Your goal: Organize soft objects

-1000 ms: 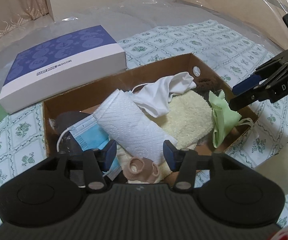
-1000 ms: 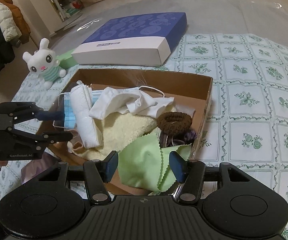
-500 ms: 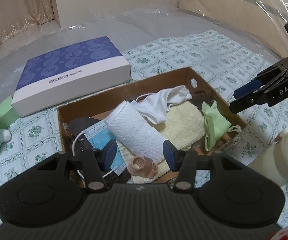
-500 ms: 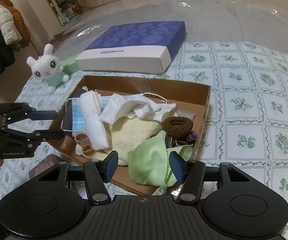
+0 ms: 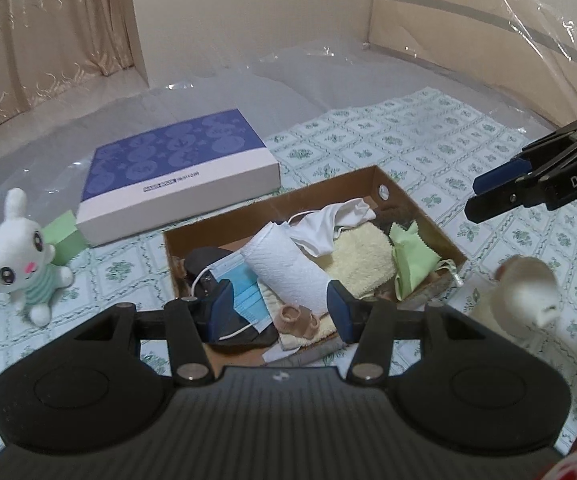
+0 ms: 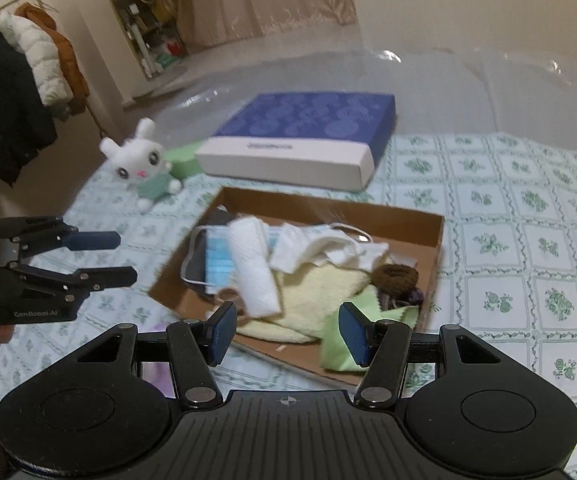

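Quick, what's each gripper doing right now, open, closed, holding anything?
Left gripper: open, holding nothing.
Right gripper: open, holding nothing.

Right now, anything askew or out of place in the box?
Yes: the green cloth droops over the cardboard box near rim instead of lying inside. The rest is a loose, overlapping heap.

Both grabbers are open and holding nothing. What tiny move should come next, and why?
Probably lower the right gripper onto the green cloth. Its open jaws hang right over that cloth, which droops over the cardboard box rim nearest it. The left gripper, also open and empty, hovers over the paper towel roll.
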Tool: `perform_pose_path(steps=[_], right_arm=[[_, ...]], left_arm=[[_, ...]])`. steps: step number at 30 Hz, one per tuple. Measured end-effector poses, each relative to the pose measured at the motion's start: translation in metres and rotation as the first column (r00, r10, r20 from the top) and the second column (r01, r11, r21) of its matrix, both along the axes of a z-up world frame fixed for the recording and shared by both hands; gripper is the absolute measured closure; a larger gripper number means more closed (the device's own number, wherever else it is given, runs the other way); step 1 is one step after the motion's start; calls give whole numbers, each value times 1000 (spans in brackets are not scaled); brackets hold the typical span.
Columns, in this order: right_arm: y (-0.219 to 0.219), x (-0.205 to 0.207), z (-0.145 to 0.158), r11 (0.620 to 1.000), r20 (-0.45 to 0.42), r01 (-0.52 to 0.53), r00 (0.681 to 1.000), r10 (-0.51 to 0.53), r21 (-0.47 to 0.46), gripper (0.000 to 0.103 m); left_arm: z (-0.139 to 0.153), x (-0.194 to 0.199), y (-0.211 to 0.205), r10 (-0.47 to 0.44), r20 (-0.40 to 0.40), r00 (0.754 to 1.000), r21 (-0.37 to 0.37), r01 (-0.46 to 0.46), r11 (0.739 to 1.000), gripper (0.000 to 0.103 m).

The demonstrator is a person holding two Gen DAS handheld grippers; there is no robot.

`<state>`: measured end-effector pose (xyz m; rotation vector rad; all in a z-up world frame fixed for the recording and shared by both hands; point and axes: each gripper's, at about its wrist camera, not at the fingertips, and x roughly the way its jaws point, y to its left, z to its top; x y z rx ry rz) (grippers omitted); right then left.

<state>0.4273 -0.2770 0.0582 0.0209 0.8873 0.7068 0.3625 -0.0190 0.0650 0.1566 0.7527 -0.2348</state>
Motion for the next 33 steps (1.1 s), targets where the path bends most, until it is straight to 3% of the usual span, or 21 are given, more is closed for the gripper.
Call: perform_pose_path(steps=[15, 22, 33], right_arm=[[7, -139, 58, 993, 209, 76, 973, -94, 93, 46], [19, -216, 52, 984, 318, 155, 932, -174, 84, 46], [27, -297, 35, 929, 317, 309, 877, -361, 203, 46]], left_arm=[[51, -119, 16, 22, 88, 996, -27, -20, 999, 54], [61, -177, 24, 47, 133, 990, -51, -41, 998, 54], [65, -253, 35, 107, 212, 972, -60, -96, 994, 46]])
